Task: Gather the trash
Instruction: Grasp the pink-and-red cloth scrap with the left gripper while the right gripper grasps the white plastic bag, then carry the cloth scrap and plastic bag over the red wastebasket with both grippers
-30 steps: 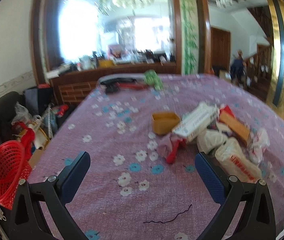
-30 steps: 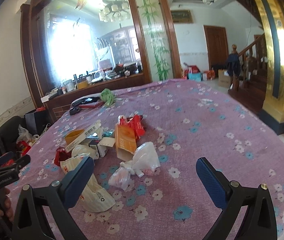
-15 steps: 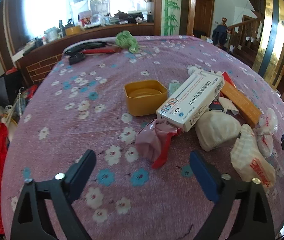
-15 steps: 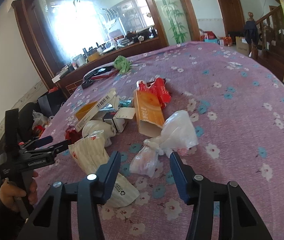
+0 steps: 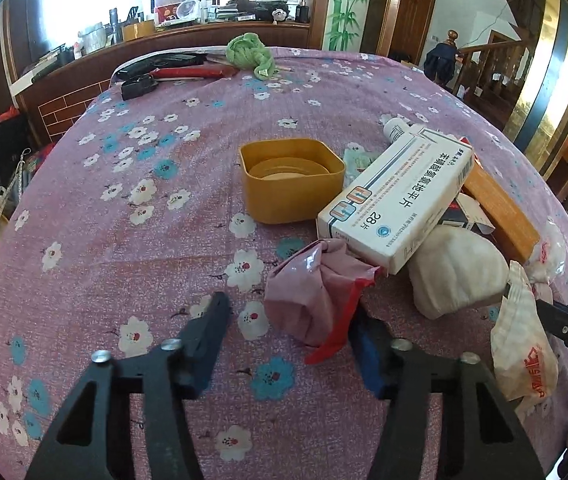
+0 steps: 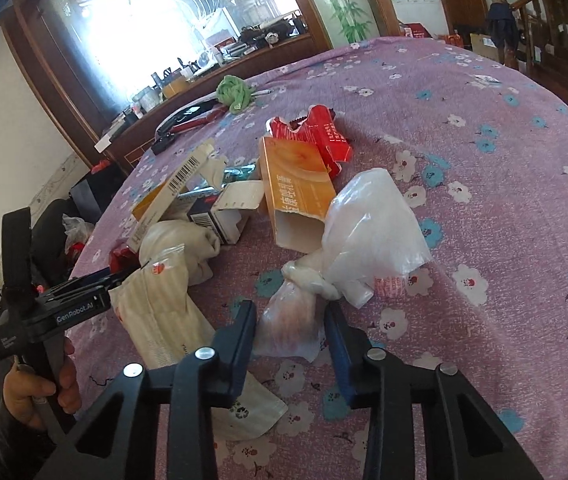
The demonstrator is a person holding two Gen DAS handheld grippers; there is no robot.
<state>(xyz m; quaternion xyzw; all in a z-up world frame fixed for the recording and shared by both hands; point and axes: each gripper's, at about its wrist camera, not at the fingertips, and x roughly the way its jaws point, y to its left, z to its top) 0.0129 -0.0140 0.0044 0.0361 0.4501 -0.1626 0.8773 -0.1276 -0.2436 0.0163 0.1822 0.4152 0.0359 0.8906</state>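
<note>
Both grippers were wide open a second ago and well back from the pile; now they've dropped in close and the fingers have just been closing.

The left gripper (image 5: 290, 320) has the crumpled pink-and-red wrapper (image 5: 316, 292) sitting between its fingers, low centre of the left view. The right-hand finger looks like it touches the wrapper; there's still counter showing beside the other one, so I'd call it not pinched yet.

The right gripper (image 6: 290, 320) is much narrower, with the knotted clear plastic bag (image 6: 296, 316) squeezed between both fingers, bottom middle of the right view. Looks like an actual grip to me.

So my read: two pieces of trash are being picked at once and the lift comes next.

View differences: the left view shows the yellow tub (image 5: 292, 180) and the white medicine box (image 5: 400, 200) up close, centre frame. The right view shows the person's hand (image 6: 39, 388) holding the left gripper at lower left, plus the orange carton (image 6: 296, 184) and red packet (image 6: 316, 136) further up the purple floral counter (image 6: 484, 160).
</note>
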